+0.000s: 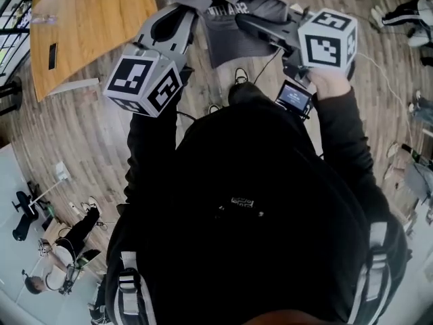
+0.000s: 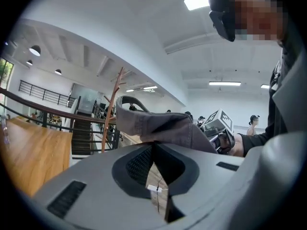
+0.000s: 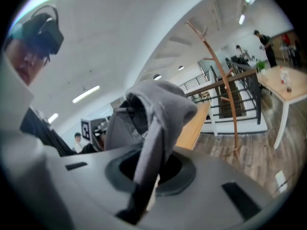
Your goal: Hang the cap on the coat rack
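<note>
The fingers [image 2: 96, 186] of the left gripper [image 2: 153, 147] were pressed together on the edge of the cap [image 2: 163, 128]. The fingers [image 3: 211, 171] of the right gripper [image 3: 153, 152] were also closed, pinching a band of the cap's fabric. The cap hung stretched between the two pairs of fingertips. It was soft, washed grey cloth with stitched seams, its crown crumpled, and a curved strap stood up beyond the left fingertips. A small white tag [image 2: 152, 188] dangled on a thread just below them.

The coat rack [image 3: 225, 90], a thin wooden pole with short branches, stood well beyond both sets of fingers, apart from the cap.

In the head view the frame's top edge cut the cap off, and the pale print on it was too small to read. Cloth covered both pairs of fingertips. Which part of the cap the right fingers held could not be told.
</note>
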The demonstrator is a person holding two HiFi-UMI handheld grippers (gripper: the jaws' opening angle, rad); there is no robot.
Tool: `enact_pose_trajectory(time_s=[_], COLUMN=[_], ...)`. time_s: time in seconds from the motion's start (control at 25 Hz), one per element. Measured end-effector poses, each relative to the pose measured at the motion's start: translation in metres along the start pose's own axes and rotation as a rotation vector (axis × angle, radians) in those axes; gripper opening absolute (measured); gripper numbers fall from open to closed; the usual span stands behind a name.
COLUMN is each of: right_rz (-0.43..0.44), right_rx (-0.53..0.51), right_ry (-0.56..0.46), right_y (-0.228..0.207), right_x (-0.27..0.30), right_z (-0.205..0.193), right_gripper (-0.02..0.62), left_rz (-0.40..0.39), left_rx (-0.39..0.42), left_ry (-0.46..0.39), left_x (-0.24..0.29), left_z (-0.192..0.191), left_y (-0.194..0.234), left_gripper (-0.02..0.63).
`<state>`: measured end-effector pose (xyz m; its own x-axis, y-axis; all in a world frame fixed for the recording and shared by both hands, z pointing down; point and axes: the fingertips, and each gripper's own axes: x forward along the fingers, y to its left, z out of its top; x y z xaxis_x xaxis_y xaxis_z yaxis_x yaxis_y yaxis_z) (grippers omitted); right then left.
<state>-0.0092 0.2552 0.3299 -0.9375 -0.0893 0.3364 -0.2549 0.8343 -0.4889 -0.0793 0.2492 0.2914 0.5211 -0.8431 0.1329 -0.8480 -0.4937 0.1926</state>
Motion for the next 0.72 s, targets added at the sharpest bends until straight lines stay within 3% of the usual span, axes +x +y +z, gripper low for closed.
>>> enact_pose_trajectory(time_s=[0.16, 0.36, 0.56, 0.72], right_rz=[0.104, 0.142, 0.27, 0.294], right_rx=[0.228, 0.268, 0.448, 0.528], right_ry=[-0.009, 0.016, -0.002, -0.018], right_y=[-0.079, -0.139, -0.182, -0.221], right_x=[-0.01, -0.021, -0.019, -0.024], right_z=[0.004, 0.013, 0.004, -0.015], right_gripper=[0.032, 0.032, 0.032, 0.032], left_rz=[0.004, 0.007, 0.012, 0.014], left_rx=[-0.072, -0.103, -0.108, -0.115], left_ry=[0.097, 0.162, 0.23, 0.264], left_x=[0.086, 0.147, 0.188, 0.215], left_z=[-0.021, -0.036, -0.048, -0.057], left_y=[0.014, 0.027, 0.032, 0.033], left_gripper=[0.009, 0.009, 0.009, 0.009])
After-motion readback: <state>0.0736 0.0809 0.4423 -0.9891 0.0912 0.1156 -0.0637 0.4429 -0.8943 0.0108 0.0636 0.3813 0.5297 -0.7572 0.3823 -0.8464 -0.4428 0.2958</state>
